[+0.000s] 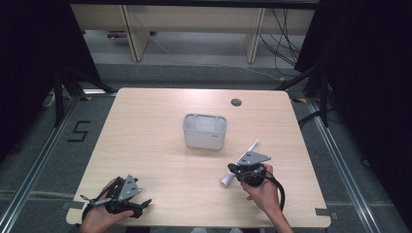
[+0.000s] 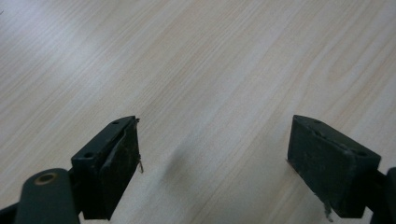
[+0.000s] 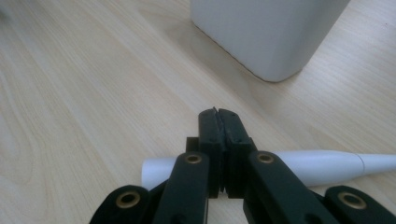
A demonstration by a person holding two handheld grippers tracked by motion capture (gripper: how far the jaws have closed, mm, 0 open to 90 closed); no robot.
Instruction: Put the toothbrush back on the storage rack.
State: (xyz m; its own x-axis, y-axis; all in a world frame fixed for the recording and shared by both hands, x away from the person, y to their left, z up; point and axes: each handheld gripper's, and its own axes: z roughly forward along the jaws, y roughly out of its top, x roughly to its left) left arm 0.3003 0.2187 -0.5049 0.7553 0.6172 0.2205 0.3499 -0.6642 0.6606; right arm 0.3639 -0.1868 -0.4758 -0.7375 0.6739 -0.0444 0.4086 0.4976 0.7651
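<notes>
- Left claw [image 1: 144,204] – lower left of the high view, jaws spread wide over bare worktop [image 1: 155,126].
- Right claw [image 3: 218,116] – jaws pressed together, empty (just above the white tube [image 3: 322,165]).
- Grey bin [image 1: 204,131] sits mid-frame, beyond the tube.

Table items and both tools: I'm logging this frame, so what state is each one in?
Left tool: open, holding nothing, above bare wood.
Right tool: shut, empty, over the pen.
White pen: lying flat on the table.
Grey bin: upright, open-topped, apart from the pen.
</notes>
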